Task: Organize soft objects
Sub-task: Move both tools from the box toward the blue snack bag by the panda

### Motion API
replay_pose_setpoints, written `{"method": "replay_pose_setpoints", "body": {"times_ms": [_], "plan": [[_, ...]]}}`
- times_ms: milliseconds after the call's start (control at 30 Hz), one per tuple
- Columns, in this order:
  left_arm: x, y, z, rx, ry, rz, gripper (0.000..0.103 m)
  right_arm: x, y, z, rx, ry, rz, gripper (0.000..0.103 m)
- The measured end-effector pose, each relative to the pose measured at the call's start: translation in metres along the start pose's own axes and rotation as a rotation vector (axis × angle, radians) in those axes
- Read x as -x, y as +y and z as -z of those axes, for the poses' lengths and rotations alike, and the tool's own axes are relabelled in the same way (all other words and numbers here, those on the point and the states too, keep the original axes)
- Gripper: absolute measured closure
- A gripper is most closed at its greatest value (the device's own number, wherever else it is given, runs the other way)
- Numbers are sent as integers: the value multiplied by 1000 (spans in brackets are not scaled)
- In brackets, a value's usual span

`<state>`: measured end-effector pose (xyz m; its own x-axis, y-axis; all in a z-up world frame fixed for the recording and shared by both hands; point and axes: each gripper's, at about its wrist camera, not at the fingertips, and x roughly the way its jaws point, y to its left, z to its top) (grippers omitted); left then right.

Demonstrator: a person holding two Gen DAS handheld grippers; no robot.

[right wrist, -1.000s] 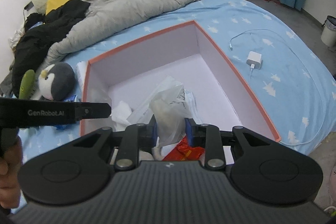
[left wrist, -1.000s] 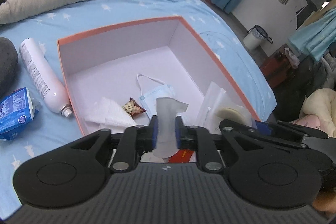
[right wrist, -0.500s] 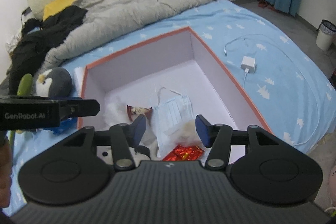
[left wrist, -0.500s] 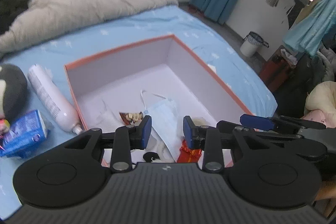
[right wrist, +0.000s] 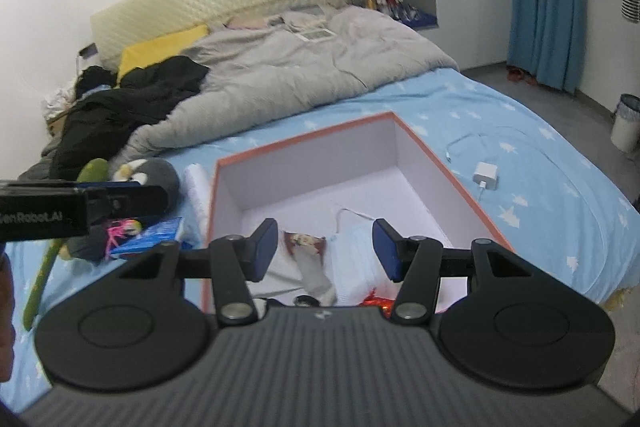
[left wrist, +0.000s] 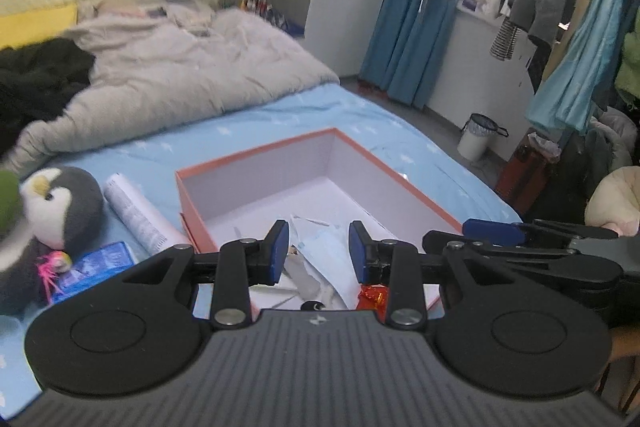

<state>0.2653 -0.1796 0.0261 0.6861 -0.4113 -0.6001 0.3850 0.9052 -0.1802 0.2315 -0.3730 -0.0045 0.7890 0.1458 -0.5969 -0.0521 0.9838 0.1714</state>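
Orange-rimmed box [right wrist: 452, 175] holds one mask [right wrist: 356, 247]; two claws [left wrist: 318, 251] [right wrist: 325, 247] gape empty.

A pale blue face mask [right wrist: 356, 255] lies crumpled inside the orange-rimmed box [right wrist: 452, 179].

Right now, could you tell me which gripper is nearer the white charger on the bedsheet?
Right. The charger lies on the sheet just past the box's right wall, ahead and right of the right gripper. The left gripper sits further over, on the penguin's side.
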Motion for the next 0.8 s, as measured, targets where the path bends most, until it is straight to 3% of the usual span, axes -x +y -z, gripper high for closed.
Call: {"method": "replay_pose_setpoints", "body": {"times_ms": [400, 800], "plan": [[91, 21, 37, 47, -96, -35, 65, 50, 55, 26, 74, -92, -101, 48], [136, 45, 81, 101, -130, -84, 65, 66, 97, 60, 101, -98, -139, 48]]}}
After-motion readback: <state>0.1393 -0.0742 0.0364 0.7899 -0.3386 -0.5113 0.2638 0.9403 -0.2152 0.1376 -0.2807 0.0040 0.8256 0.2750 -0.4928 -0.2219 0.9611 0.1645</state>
